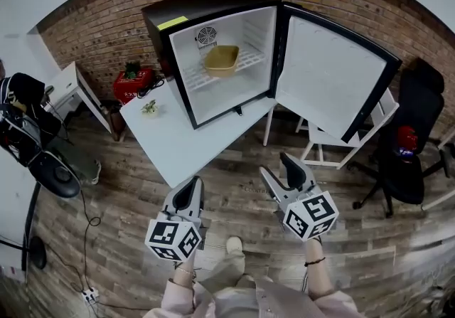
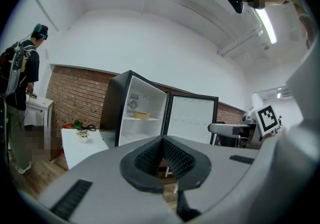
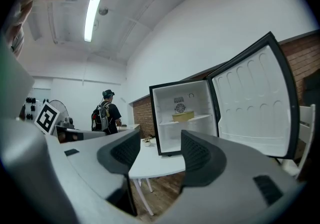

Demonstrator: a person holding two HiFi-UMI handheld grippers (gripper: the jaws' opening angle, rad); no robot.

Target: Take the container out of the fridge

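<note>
A black mini fridge [image 1: 213,18] stands on a white table [image 1: 178,142] with its door [image 1: 330,75] swung wide to the right. On its wire shelf sits a yellow container [image 1: 222,59], also visible in the left gripper view [image 2: 141,115] and the right gripper view [image 3: 183,115]. Both grippers hang low over the wooden floor, well short of the fridge. My left gripper [image 1: 189,187] [image 2: 162,142] has its jaws together with nothing between them. My right gripper [image 1: 279,169] [image 3: 160,150] stands wide open and empty.
On the table left of the fridge are a small potted plant [image 1: 149,107] and a red item [image 1: 132,84] with cables. A white chair [image 1: 334,146] stands under the open door, a black office chair [image 1: 409,146] at the right. A person with a backpack [image 2: 22,67] stands at the left.
</note>
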